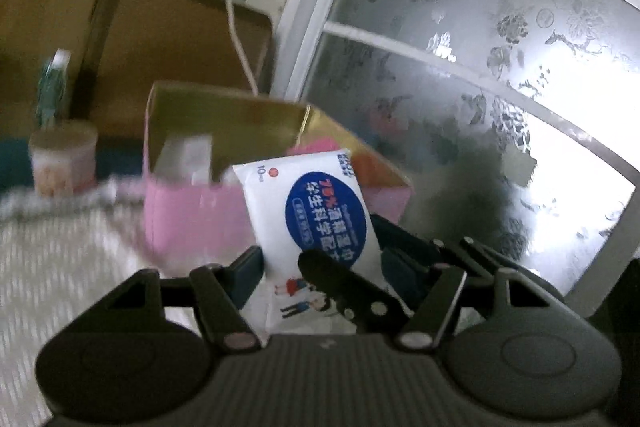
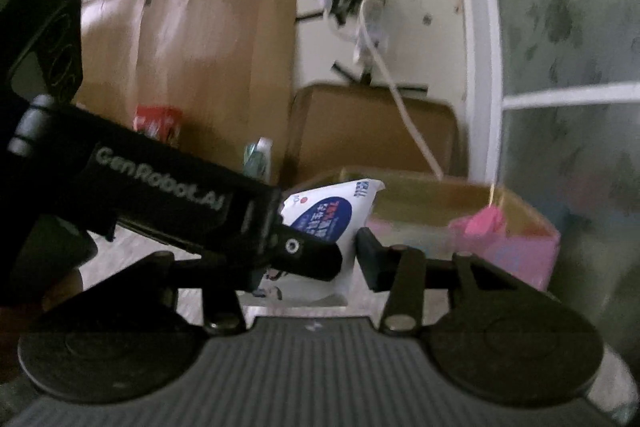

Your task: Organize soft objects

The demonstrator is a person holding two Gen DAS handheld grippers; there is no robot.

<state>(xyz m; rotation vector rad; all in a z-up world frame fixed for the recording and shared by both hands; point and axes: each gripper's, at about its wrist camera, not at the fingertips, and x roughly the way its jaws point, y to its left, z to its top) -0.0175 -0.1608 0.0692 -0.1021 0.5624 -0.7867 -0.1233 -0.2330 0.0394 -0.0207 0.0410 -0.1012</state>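
Left gripper [image 1: 320,261]: clenched on the wipes packet [image 1: 308,211], 1 finger [image 1: 246,273] at each side edge, the packet upright and off the surface, its lower end cut off behind the gripper body. Right gripper [image 2: 316,259]: only 1 of its 2 fingers [image 2: 370,255] is visible, just beside the packet's edge; the other is hidden behind the left gripper's body, so whether it grips cannot be told. Packet: white, blue oval label, print mostly unreadable. Behind it, near: 1 pink box [image 1: 192,219], open-topped, gold inside, holding pale white items [image 1: 188,155] too blurred to name and something pink at its far side. Further left: 1 pale cup [image 1: 64,163] with a green-and-white item [image 1: 52,87] standing in it, smeared. Beneath: white woven cloth [image 1: 60,267]. Behind: brown board [image 1: 172,39] against the wall, white cable [image 1: 236,27] hanging across it. Right: frosted window [image 1: 480,67] with a flower pattern, overexposed at the lower edge. Right wrist view only: 1 red object [image 2: 156,123], unidentifiable
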